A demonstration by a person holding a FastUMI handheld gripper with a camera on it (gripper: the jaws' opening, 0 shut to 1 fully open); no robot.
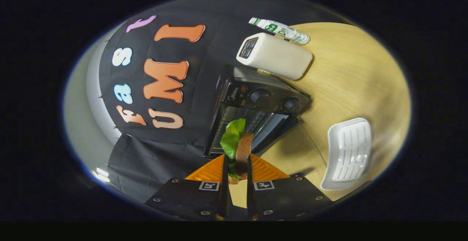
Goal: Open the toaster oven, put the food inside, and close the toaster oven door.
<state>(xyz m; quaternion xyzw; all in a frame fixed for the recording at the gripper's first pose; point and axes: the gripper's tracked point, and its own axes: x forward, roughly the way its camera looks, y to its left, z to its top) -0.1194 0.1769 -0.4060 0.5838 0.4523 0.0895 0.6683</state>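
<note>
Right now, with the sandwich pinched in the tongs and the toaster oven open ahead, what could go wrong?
1. The tongs grip the sandwich on edge; its green leaf sticks out loose and might slip free or snag on the way in.
2. The view looks rolled relative to the toaster oven, so the sandwich may catch the opening's frame or the lowered door.
3. A wide swing could knock the white tray.

Gripper (pixel 237 168) rolled sideways; fingers (pixel 223 182) clamped close together.

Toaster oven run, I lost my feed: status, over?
Gripper shut on sandwich. Toaster oven just beyond, door open. White tray off to the side, path clear.
</note>
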